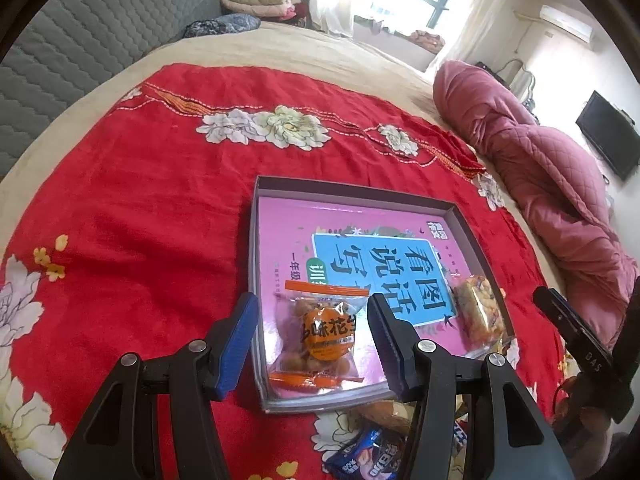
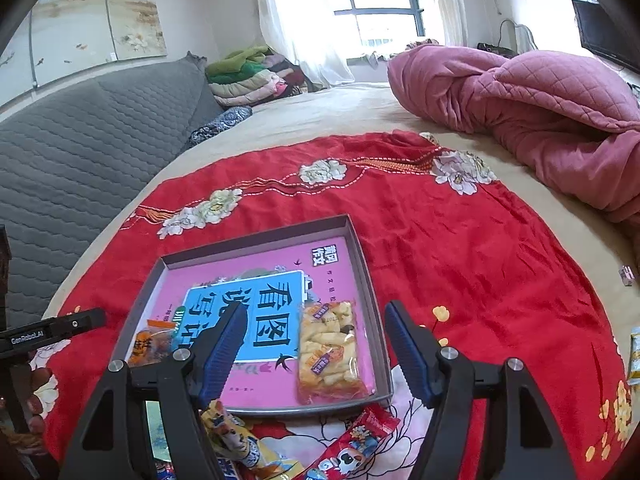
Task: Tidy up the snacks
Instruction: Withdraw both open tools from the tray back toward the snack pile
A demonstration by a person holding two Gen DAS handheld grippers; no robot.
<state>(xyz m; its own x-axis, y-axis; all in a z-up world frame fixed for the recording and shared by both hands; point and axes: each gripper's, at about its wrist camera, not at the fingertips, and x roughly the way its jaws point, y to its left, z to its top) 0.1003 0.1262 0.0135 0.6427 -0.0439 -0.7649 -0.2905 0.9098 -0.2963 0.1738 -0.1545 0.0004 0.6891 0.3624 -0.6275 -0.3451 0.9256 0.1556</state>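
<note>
Both the left gripper point(image 1: 312, 336) and the right gripper point(image 2: 314, 350) are held spread and empty above the shallow box point(image 2: 370, 280), in which a peanut packet point(image 1: 320, 340) and a cracker packet point(image 2: 328, 348) are laid. More wrapped snacks point(image 2: 352, 444) are scattered on the red floral cloth point(image 2: 460, 240) just before the box, and a pink quilt point(image 2: 540, 112) is bunched well apart.

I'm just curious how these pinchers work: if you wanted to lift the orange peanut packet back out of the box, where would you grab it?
Grip the peanut packet across its plump middle, coming from above. It lies flat in the box, near one wall, so a low sideways approach looks blocked. The flat sealed ends are probably harder to pinch.
</note>
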